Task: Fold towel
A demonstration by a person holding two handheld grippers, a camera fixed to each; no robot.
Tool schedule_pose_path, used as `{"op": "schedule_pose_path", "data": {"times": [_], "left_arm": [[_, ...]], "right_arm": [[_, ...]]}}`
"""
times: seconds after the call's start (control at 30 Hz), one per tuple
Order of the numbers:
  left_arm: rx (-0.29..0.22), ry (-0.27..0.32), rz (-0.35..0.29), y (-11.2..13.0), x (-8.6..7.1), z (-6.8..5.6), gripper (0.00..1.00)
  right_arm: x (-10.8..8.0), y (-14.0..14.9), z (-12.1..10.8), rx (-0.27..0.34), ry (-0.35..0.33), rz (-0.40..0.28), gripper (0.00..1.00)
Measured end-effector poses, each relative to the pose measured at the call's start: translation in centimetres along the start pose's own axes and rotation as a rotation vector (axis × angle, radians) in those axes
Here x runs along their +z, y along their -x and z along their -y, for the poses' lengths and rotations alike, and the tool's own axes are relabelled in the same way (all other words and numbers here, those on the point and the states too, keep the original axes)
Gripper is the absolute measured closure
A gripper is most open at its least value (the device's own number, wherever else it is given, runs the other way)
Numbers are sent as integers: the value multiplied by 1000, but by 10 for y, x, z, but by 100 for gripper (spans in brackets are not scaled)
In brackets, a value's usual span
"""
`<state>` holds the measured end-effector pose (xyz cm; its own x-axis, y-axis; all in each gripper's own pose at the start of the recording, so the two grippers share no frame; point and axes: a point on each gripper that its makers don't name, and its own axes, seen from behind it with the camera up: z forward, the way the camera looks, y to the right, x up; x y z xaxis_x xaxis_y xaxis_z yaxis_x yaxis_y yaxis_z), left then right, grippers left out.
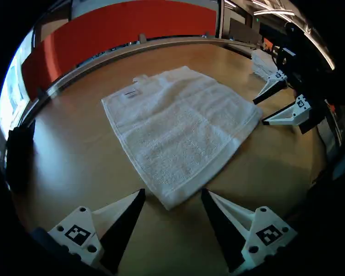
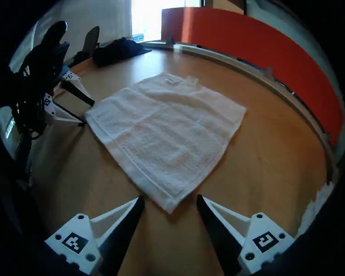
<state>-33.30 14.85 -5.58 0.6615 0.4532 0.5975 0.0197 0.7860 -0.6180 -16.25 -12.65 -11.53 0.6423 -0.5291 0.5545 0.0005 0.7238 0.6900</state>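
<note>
A white towel (image 1: 177, 129) lies flat on the wooden table (image 1: 80, 152), roughly square, with a small label (image 1: 132, 93) near its far corner. In the left gripper view my left gripper (image 1: 172, 191) is open, and the towel's near corner lies just between its fingertips. My right gripper (image 1: 259, 112) stands open at the towel's right-hand corner. In the right gripper view the same towel (image 2: 168, 133) points a corner between the open fingers of my right gripper (image 2: 169, 198). The left gripper (image 2: 89, 113) is open at the towel's left corner, held by a dark-clad hand.
A red partition (image 1: 126, 27) runs along the table's far curved edge. A second pile of white cloth (image 1: 264, 64) lies at the far right. A dark bundle (image 2: 119, 48) rests at the table's far end, and a dark object (image 1: 18, 152) sits at the left edge.
</note>
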Motion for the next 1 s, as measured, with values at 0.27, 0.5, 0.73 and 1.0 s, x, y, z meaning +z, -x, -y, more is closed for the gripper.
{"op": "schedule_pose_path", "data": {"times": [0.27,0.5,0.73,1.0], "left_arm": [[-12,-9,19,-1,1,2,22],[-12,-10,17,0,1,1,29],[-15,-12,23,-1,0,-1,47],[-24,-20,31,-2,1,-2,82]], "right_arm": [[2,0,2,-4,-24,5,27],[2,0,1,-8,-31,10,53],[3,0,3,-7,-34,13,79],[2,0,4,2,-32,18,92]]}}
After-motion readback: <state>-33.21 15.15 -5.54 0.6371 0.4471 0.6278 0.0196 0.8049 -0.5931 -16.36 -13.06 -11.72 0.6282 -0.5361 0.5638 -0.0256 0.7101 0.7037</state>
